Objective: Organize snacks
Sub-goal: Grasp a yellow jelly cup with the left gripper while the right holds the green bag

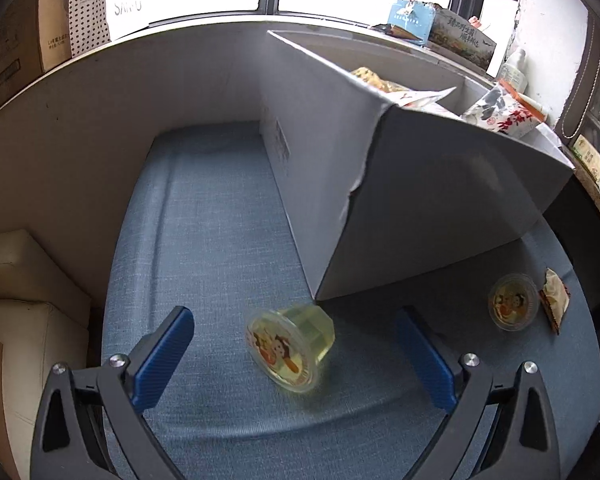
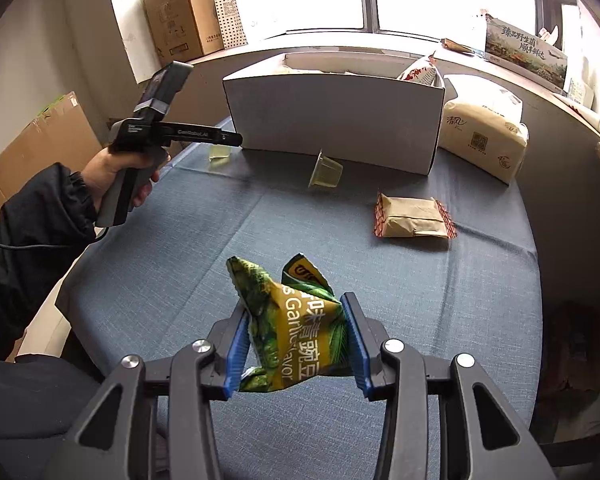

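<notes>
The right gripper [image 2: 294,344] pinched the bag [image 2: 296,328], likely for the box [image 2: 332,116]; the left gripper [image 1: 296,352] was spread around a jelly cup [image 1: 290,350].

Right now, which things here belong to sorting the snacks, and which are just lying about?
Part of the job:
- green snack bag, held in the right tongs
- jelly cup between the open left tongs
- second jelly cup
- tan wrapped snack
- white box holding snacks

Just lying about:
- tissue pack
- cardboard carton
- printed box on the sill
</notes>
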